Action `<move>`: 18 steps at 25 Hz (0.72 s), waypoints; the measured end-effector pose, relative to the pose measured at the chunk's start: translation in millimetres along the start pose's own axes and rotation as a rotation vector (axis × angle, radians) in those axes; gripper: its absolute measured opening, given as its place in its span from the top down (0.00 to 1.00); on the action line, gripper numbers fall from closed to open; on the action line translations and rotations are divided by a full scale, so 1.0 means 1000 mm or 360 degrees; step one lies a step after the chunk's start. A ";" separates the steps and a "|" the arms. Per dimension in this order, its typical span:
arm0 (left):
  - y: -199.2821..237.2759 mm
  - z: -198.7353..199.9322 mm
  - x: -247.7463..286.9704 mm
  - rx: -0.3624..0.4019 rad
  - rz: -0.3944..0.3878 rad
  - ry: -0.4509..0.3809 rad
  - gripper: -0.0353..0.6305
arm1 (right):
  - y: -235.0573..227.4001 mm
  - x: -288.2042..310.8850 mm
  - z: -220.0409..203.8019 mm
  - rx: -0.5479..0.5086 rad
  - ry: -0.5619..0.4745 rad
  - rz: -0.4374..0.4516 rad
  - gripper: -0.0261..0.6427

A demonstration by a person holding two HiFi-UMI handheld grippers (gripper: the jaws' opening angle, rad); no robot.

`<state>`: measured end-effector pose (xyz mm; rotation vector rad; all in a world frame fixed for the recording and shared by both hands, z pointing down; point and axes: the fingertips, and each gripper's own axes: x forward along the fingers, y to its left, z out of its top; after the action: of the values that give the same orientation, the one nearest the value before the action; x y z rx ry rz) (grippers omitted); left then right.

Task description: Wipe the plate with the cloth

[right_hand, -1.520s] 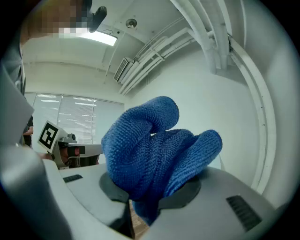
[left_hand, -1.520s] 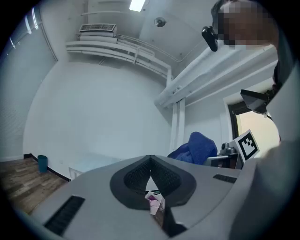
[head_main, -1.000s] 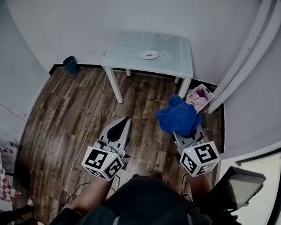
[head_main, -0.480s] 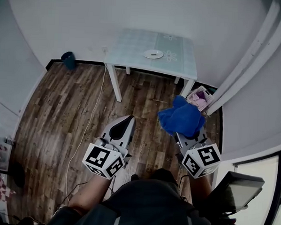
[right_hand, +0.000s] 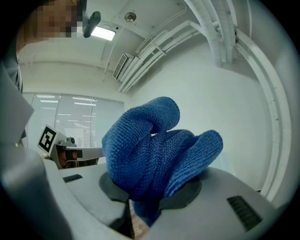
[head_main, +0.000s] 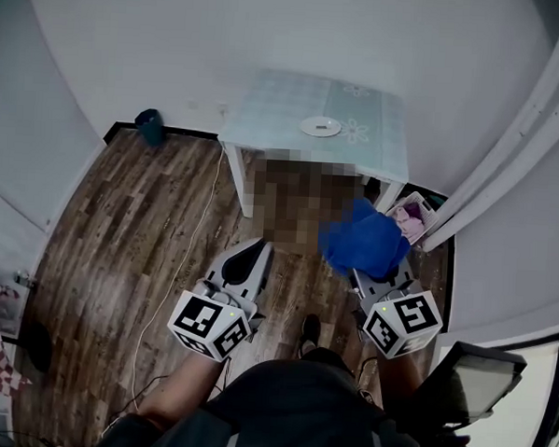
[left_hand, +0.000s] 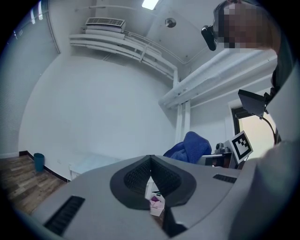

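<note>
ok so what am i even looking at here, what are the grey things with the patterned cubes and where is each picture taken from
No robot here: a person holds a grey clamp tool in each hand. The top-down picture comes from a camera on their head; the other two come from cameras on the tools. The left gripper is shut and empty. The right gripper is shut on a blue cloth. Ahead stands a small table with a white plate on it.
</note>
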<state>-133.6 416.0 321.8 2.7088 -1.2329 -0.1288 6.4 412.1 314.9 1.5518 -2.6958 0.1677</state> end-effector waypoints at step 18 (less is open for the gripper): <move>0.050 0.009 0.157 0.0024 0.0085 0.0069 0.93 | -0.130 0.096 0.014 0.0046 0.0004 0.0094 0.78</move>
<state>-68.6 264.3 320.1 2.6739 -1.2982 -0.0540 71.1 263.0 319.1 1.4790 -2.7511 0.2105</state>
